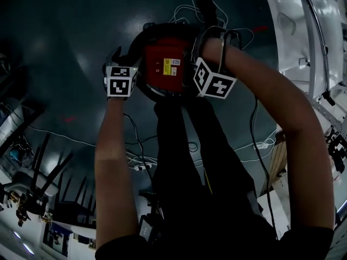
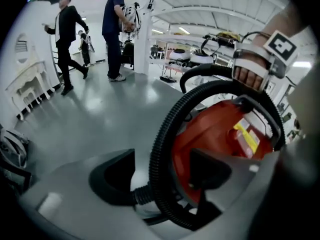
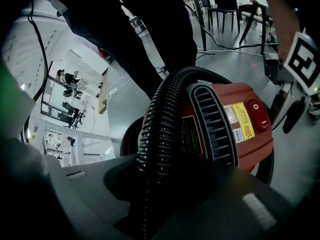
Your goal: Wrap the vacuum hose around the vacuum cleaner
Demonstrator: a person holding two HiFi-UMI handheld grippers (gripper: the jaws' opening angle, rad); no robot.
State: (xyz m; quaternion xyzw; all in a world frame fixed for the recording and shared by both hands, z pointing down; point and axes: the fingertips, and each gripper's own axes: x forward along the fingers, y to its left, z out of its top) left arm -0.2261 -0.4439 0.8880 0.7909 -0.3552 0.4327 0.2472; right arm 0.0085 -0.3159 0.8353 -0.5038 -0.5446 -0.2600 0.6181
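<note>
A red vacuum cleaner (image 1: 165, 64) stands on the grey floor, with its black ribbed hose (image 1: 162, 93) looped round the body. My left gripper (image 1: 126, 58) is at the vacuum's left side. In the left gripper view the hose (image 2: 156, 154) passes between the jaws of the left gripper (image 2: 160, 176), which stands open with a gap on either side of it. At the vacuum's right side, my right gripper (image 1: 201, 45) is shut on the hose (image 3: 160, 119), which runs up between its jaws (image 3: 160, 184) and over the red body (image 3: 235, 129).
Loose cables (image 1: 135, 161) lie on the floor near my legs (image 1: 184, 145). White equipment (image 1: 303, 26) stands at the right, and dark chairs (image 1: 59, 194) at the lower left. Two people (image 2: 65, 34) walk in the background of the left gripper view.
</note>
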